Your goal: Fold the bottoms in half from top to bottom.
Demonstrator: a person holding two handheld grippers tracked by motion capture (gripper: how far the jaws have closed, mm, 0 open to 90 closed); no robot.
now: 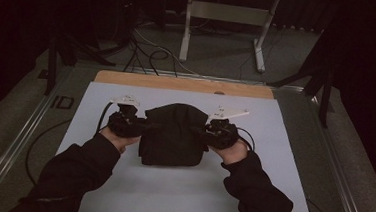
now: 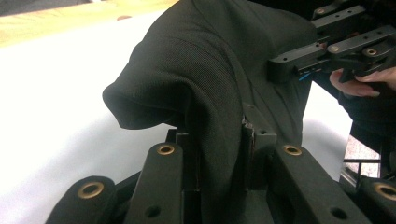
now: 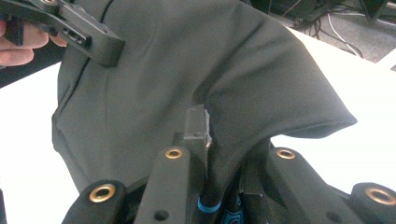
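The table's white top (image 1: pixel 120 181) is a smooth, matte rectangular sheet, with a strip of pale wood (image 1: pixel 127 79) showing along its far edge and a grey metal rail (image 1: pixel 18 139) running down the left side. Near the middle of the white sheet, somewhat toward the far edge, is the black garment (image 1: pixel 173 135), a soft, finely ribbed knit that looks like a folded polo shirt; it is bunched into a rounded, lumpy block, its lower part resting on the sheet while its two upper sides are drawn up and out. In the left gripper view the cloth (image 2: pixel 196 70) drapes in a thick, curled fold with a hollow rolled edge, and a flat seam runs down it. The left gripper (image 1: pixel 142 125), hard black plastic with brass-coloured rivets and a grey three-cornered plate on top, has its jaws pinched together on the garment's left side, the fabric pressed between the pads (image 2: pixel 247 140). The right gripper (image 1: pixel 199 132), of the same make, is likewise clamped on the garment's right side, a fold of cloth squeezed between its pads (image 3: pixel 196 128). Each is held by a hand in a dark sleeve (image 1: pixel 78 171) coming from the near edge. Beyond the table stands a pale metal frame (image 1: pixel 227 13) amid dark cables (image 1: pixel 149 53) on the floor.
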